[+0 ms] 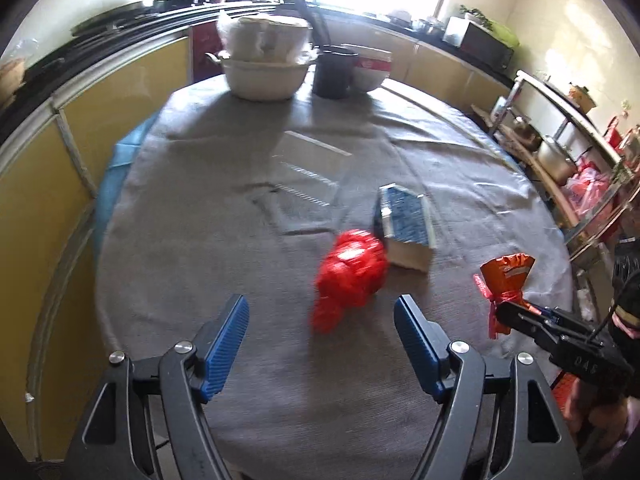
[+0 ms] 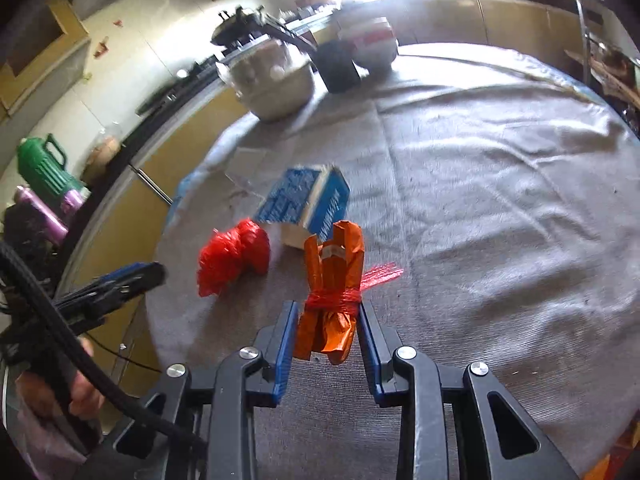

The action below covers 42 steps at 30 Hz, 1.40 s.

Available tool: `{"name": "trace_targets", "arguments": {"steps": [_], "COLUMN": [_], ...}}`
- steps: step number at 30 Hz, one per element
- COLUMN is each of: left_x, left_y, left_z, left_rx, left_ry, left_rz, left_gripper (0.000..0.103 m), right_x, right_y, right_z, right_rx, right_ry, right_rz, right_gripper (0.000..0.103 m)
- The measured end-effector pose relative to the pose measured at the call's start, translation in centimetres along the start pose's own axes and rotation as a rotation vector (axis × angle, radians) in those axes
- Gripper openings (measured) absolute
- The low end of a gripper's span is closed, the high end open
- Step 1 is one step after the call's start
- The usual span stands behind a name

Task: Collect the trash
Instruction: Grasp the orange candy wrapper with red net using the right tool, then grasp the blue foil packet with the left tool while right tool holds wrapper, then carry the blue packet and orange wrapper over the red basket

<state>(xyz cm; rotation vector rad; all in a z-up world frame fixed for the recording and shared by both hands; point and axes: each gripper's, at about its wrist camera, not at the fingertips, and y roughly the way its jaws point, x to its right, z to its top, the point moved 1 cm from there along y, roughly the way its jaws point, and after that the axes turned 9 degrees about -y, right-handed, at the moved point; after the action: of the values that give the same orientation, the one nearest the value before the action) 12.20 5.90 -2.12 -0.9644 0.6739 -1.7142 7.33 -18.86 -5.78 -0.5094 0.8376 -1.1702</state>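
An orange wrapper tied with red string (image 2: 334, 280) stands between the blue pads of my right gripper (image 2: 328, 312), which is shut on it just above the grey cloth. The same orange wrapper (image 1: 506, 276) shows at the right of the left wrist view, with the right gripper (image 1: 504, 314) holding its lower end. A crumpled red plastic bag (image 1: 350, 276) lies on the cloth just ahead of my left gripper (image 1: 322, 308), which is open with nothing between its pads. In the right wrist view the red bag (image 2: 234, 256) lies left of the wrapper, and the left gripper (image 2: 140, 274) comes in from the left.
A thick blue book (image 1: 408, 226) lies just behind the red bag. A clear plastic sheet (image 1: 308, 184) rests mid-table. A white pot (image 1: 266, 72), a dark cup (image 1: 334, 72) and a white bowl (image 1: 370, 70) stand at the far edge of the round table (image 1: 180, 240). Yellow cabinets run along the left.
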Motion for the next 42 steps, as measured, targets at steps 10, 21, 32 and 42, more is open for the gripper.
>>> {"name": "trace_targets", "arguments": {"steps": [10, 21, 32, 42], "left_x": [6.2, 9.0, 9.4, 12.2], "left_y": [4.8, 11.3, 11.5, 5.2], "left_z": [4.7, 5.2, 4.9, 3.7], "left_rx": [-0.062, -0.177, -0.120, -0.036], "left_ry": [0.079, 0.062, 0.047, 0.075], "left_rz": [0.013, 0.129, 0.112, -0.037], "left_gripper": [0.077, 0.077, 0.057, 0.057], "right_x": [3.3, 8.0, 8.9, 9.0], "right_y": [-3.4, -6.3, -7.3, -9.1], "right_z": [-1.4, -3.1, -3.8, -4.6], "right_rx": [0.059, 0.103, 0.127, 0.168], "right_ry": [0.048, 0.146, 0.156, 0.153], "right_rz": [-0.022, -0.039, -0.027, -0.053], "right_gripper": [0.032, 0.032, 0.032, 0.032]}}
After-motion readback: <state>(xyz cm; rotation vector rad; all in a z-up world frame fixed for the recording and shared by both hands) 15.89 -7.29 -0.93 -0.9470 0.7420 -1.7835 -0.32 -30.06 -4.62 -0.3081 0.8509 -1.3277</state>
